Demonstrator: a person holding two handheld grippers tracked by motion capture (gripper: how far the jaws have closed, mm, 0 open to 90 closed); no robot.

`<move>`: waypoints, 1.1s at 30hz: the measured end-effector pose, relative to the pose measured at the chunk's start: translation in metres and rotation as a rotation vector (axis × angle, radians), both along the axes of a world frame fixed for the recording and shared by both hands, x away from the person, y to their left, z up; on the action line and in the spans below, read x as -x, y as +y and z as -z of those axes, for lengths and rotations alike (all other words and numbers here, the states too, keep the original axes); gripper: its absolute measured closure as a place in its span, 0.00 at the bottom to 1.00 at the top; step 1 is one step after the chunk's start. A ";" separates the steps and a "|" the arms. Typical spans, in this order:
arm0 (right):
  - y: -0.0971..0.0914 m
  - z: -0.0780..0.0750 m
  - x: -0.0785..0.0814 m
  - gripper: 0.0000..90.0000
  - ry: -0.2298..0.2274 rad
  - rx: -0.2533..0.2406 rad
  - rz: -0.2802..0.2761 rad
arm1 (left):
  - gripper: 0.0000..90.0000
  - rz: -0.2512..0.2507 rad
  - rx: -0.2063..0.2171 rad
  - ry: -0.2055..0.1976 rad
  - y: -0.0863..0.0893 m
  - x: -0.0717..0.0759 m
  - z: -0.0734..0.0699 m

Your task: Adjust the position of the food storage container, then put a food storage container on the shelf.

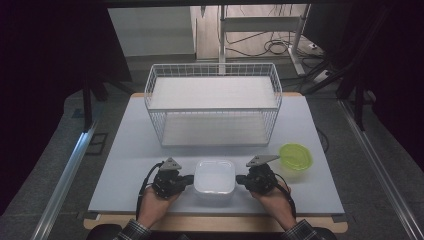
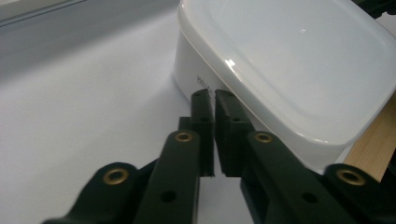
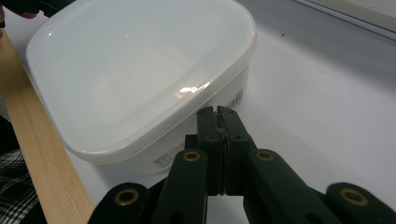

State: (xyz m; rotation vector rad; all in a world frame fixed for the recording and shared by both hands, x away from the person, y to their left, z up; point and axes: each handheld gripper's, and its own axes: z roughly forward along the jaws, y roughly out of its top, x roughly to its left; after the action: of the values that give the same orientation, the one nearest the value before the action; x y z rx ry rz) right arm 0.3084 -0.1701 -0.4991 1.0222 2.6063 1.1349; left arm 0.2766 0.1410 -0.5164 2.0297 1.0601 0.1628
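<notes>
The lidded box sits at the table's six o'clock, left gripper at its nine, right gripper at its three; both jaws nearly closed, empty, pressing its sides; likely lifting next toward the basket at twelve.

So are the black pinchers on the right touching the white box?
Touching, it seems. In the right gripper view, the shut right gripper presses its tips against the white box just under the lid rim, with no gap showing.

1 container, 1 basket, 1 bowl.
</notes>
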 end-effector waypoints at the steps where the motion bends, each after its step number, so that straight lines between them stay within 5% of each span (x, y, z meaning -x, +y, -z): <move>1: -0.001 0.000 0.000 0.94 -0.003 -0.005 0.002 | 0.87 -0.007 -0.010 -0.010 0.002 0.002 0.000; 7: -0.013 -0.003 -0.002 0.76 -0.052 0.001 0.035 | 0.52 -0.029 -0.053 -0.084 0.015 0.010 -0.002; 12: -0.023 -0.005 -0.004 0.59 -0.061 -0.020 0.066 | 0.31 -0.015 -0.051 -0.102 0.018 0.007 0.000; 21: -0.023 -0.005 -0.005 0.38 -0.080 -0.031 0.077 | 0.16 0.008 -0.078 -0.120 0.018 0.007 0.002; 26: -0.026 -0.008 -0.004 0.35 -0.096 -0.062 0.084 | 0.09 0.040 -0.084 -0.162 0.021 0.007 0.002; 33: -0.025 -0.016 -0.001 0.29 -0.074 -0.102 0.098 | 0.08 0.039 -0.045 -0.167 0.026 0.005 -0.006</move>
State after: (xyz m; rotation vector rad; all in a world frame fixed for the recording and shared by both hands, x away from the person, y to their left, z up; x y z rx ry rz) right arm 0.3093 -0.1955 -0.4832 1.0928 2.4355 1.2677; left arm 0.2715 0.1675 -0.5106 2.0366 0.9191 0.3326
